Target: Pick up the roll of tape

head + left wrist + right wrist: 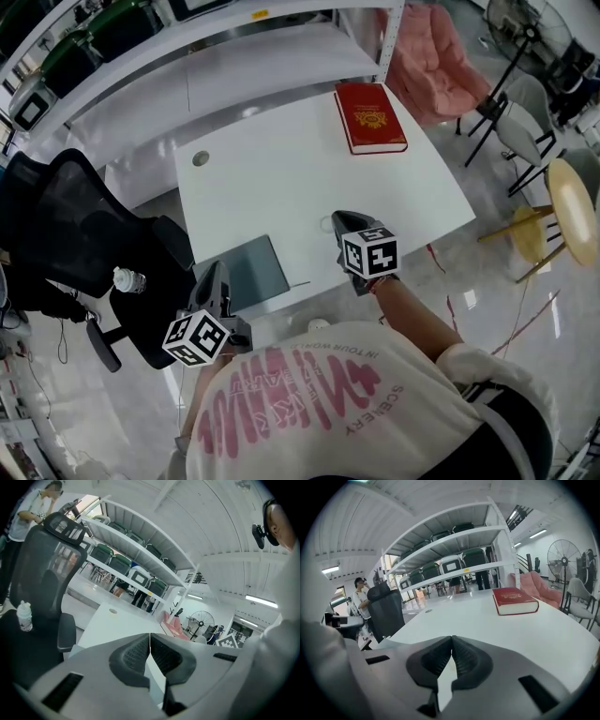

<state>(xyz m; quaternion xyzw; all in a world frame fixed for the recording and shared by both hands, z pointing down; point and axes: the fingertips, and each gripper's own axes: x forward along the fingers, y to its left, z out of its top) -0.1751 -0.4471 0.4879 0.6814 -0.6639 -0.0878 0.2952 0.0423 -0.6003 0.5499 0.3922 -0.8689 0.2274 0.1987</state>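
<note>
Both claws closed at the near edge of the tabletop (281, 169).
The left claw (150, 638) and the right claw (451, 640) each have their jaws pressed together with nothing between them. In the head view a faint pale ring, seemingly the tape (324, 223), lies flat on the tabletop just beside the right claw's tip. A red book (370, 116) lies near the far corner.
</note>
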